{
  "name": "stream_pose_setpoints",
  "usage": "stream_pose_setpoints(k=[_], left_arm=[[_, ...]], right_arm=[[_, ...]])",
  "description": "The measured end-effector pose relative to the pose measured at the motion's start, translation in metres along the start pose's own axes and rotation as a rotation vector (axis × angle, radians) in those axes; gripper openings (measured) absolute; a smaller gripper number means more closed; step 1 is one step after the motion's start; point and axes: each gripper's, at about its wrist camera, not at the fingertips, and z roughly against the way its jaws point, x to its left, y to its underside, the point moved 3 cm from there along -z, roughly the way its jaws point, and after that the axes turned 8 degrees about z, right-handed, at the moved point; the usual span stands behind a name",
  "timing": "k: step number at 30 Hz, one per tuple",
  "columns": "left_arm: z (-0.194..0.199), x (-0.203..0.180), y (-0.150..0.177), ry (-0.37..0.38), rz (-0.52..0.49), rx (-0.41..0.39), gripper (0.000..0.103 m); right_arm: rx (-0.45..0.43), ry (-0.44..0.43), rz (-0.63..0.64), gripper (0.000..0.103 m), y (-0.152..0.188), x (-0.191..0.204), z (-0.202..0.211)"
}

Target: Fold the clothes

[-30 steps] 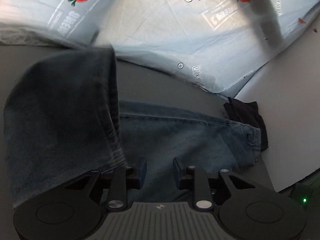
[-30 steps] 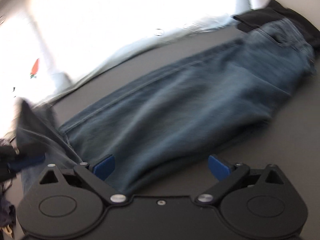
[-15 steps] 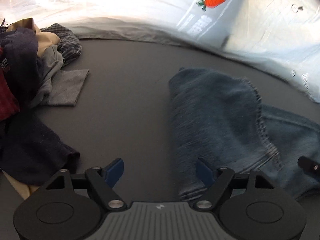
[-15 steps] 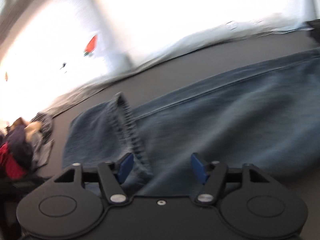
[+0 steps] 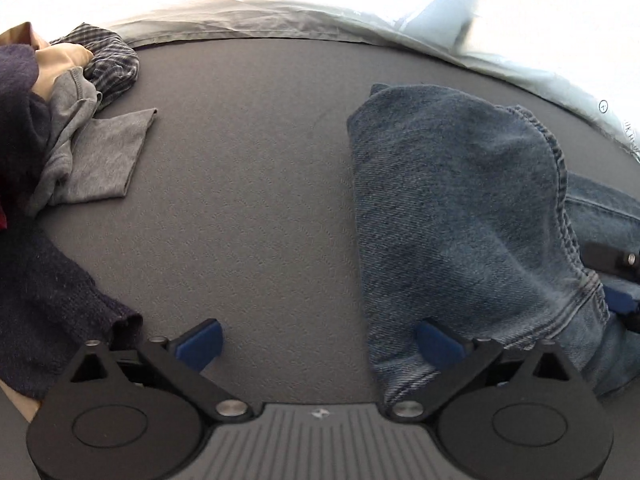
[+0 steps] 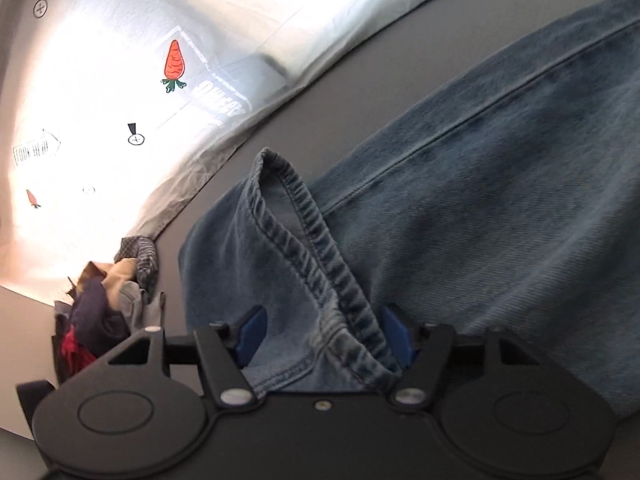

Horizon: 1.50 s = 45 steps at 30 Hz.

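Note:
A pair of blue jeans [image 5: 460, 200] lies on the dark grey table [image 5: 248, 184], its leg end folded back over the rest. My left gripper [image 5: 320, 344] is open and empty, its right finger at the fold's near edge. In the right wrist view the jeans [image 6: 500, 200] stretch away to the upper right. My right gripper [image 6: 324, 332] has its jaws partly open around the hem [image 6: 320, 248], which runs between the blue pads. The right gripper also shows at the right edge of the left wrist view [image 5: 616, 276].
A heap of unfolded clothes [image 5: 60, 120] sits at the table's left, with a dark navy garment [image 5: 44, 292] near my left gripper. The heap also shows in the right wrist view [image 6: 108, 300]. A white printed sheet with carrot marks [image 6: 172, 64] hangs behind the table.
The left gripper has let go of the jeans leg, opened wide and swung left. The right gripper has moved left along the jeans to the hem and narrowed its jaws around it.

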Motion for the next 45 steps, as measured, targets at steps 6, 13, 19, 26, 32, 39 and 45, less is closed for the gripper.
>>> stream_pose_setpoints(k=[6,13,19,26,32,39,45], left_arm=[[0.0,0.0,-0.002,0.006,-0.018,0.015,0.103],[-0.001,0.002,-0.002,0.013,-0.036,0.0,0.103],[-0.001,0.003,0.002,0.015,-0.041,-0.021,0.103],[0.011,-0.005,-0.007,-0.006,-0.036,0.011,0.098],[0.038,-0.064,0.007,-0.025,-0.191,-0.068,0.098],[0.014,-0.104,0.044,-0.107,-0.215,-0.028,0.103],[0.013,-0.116,0.049,-0.152,-0.274,-0.061,0.103]], right_arm=[[0.052,-0.056,-0.008,0.02,0.0,-0.004,-0.012],[0.012,0.087,0.237,0.034,-0.003,0.027,-0.024],[0.038,0.14,0.377,0.022,0.0,0.052,-0.039],[-0.073,0.186,0.55,0.011,0.008,0.076,-0.011],[-0.258,0.337,0.636,0.011,0.0,0.073,0.075],[-0.077,0.56,0.561,0.032,0.01,-0.035,0.052],[-0.14,0.52,0.509,0.048,0.007,-0.053,0.051]])
